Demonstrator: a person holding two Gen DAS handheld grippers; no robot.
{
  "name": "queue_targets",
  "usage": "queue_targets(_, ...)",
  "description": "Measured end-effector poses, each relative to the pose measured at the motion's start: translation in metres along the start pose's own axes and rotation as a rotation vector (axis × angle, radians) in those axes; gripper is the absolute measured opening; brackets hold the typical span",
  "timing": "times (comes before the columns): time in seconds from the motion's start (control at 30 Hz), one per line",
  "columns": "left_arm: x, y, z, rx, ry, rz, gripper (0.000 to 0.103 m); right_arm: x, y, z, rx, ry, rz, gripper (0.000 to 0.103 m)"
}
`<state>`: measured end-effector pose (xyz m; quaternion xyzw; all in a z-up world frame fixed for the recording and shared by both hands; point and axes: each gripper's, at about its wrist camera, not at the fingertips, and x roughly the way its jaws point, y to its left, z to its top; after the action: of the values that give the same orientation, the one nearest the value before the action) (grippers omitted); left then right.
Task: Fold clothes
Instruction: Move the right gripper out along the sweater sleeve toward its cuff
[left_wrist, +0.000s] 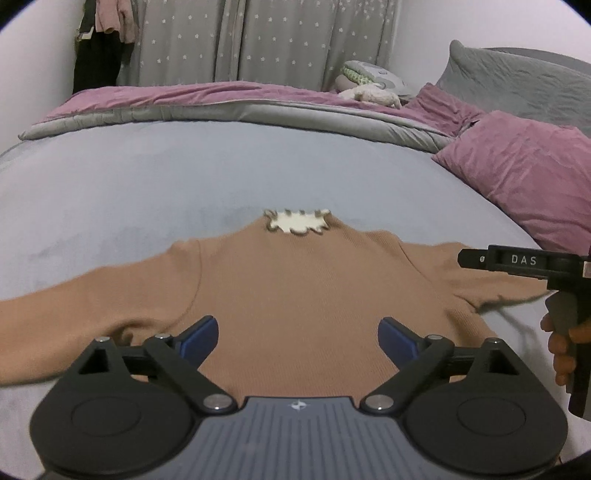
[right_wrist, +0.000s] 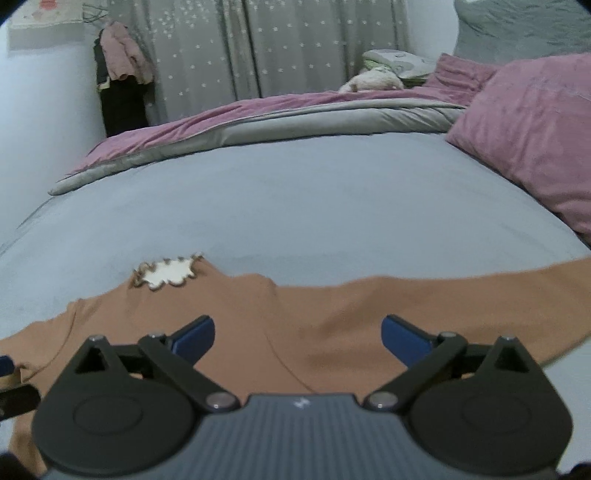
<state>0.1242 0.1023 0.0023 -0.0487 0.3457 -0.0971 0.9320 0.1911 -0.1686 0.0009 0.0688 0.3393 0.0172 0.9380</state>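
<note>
Lying flat on the blue-grey bed (left_wrist: 147, 177), a brown sweater (left_wrist: 295, 295), collar (left_wrist: 295, 221) pointing away toward the folded purple and grey blanket (left_wrist: 221, 99), both sleeves stretching out to the sides, body spread in one layer as far as visible. Showing no fold anywhere in either view, so looking fully spread out and not folded; sleeves and body, by judgement, all remaining to be brought in. Impossible to tell from one moment whether being smoothed for folding or opened again. Hovering over the lower middle of the body, the left tongs (left_wrist: 297, 334), blue pads standing wide apart and gripping nothing. Hanging over the right shoulder and the start of the right sleeve (right_wrist: 461, 295), the right tongs (right_wrist: 297, 334), also spread wide, holding no cloth. Giving the whole width of the garment from sleeve to sleeve, the left wrist view, and also catching the other tool from the side with a hand (left_wrist: 561, 350) around its handle at the right edge, just above the right sleeve end. Following the right sleeve far toward the purple pillow (right_wrist: 535, 129), the right wrist view, but cutting off most of the left sleeve. Hidden in both views behind the tool bodies, the hem of the sweater.
</note>
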Motion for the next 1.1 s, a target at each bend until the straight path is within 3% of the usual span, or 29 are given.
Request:
queue_targets(0.4,0.010,0.001,-0.022,-0.090,0.064,-0.035,0.097,-0.025,-0.031,-0.029,0.064,0.025,-0.013,0.103)
queue_targets(0.83,0.012,-0.010,-0.027,-0.065,0.086,-0.052,0.097,-0.047,-0.066,-0.069,0.249,0.045,-0.002,0.103)
queue_targets(1.1,0.014,-0.017,-0.029,-0.032,0.079,-0.041,0.097,-0.058,-0.076,-0.070,0.295,0.010,-0.017,0.103)
